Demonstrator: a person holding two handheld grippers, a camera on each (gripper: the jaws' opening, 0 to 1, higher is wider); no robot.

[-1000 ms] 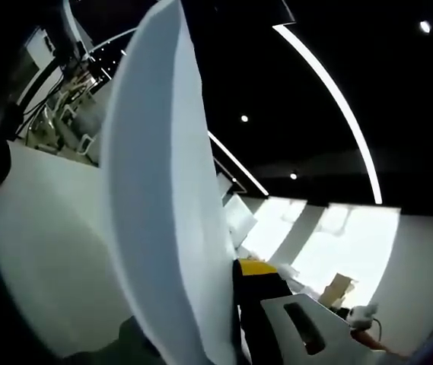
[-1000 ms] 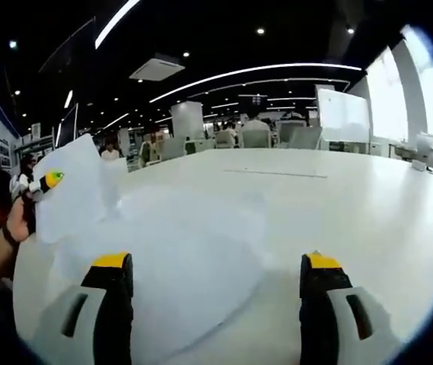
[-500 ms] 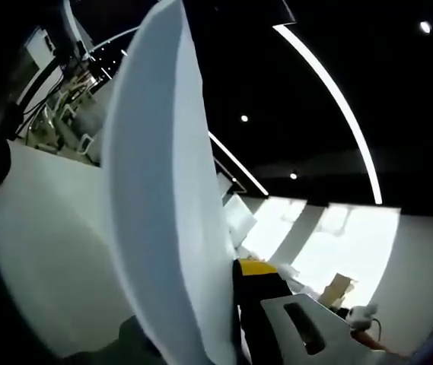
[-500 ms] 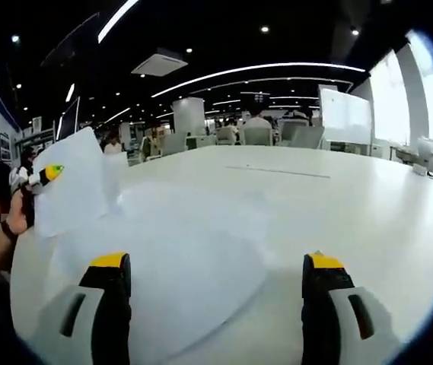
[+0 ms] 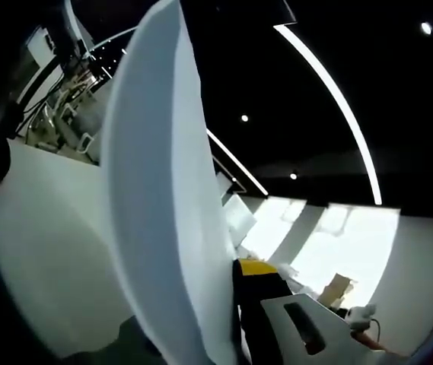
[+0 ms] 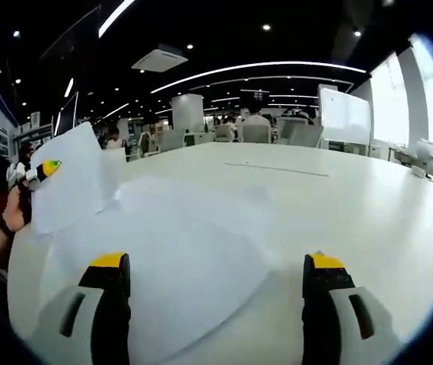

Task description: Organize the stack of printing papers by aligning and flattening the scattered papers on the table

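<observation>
Paper is the whole matter at this moment: several thin white printing sheets [image 6: 178, 258] lie loosely overlapped on the broad white table [image 6: 368, 205], directly ahead of the right gripper [image 6: 212, 304] and partly between its two yellow-tipped jaws. Those jaws stand wide apart with nothing between them but the sheets lying flat below.

To that gripper's left, the left gripper [image 6: 45, 171] pinches one raised white sheet [image 6: 71, 186] by its edge and holds it upright above the table, just beside the flat pile. In the left gripper view this same sheet [image 5: 163, 220] curves up close before the lens, hard against the yellow-tipped jaw [image 5: 258, 270] on its right side; the other jaw is hidden behind the paper, so the left gripper appears clamped on the sheet.

The step in hand seems to be bringing the lifted sheet onto the pile. Doing it well likely means lowering it slowly so that it does not fold, matching one corner to the sheets beneath before letting go, and keeping the right gripper ready to press the pile flat and nudge its edges square.
</observation>
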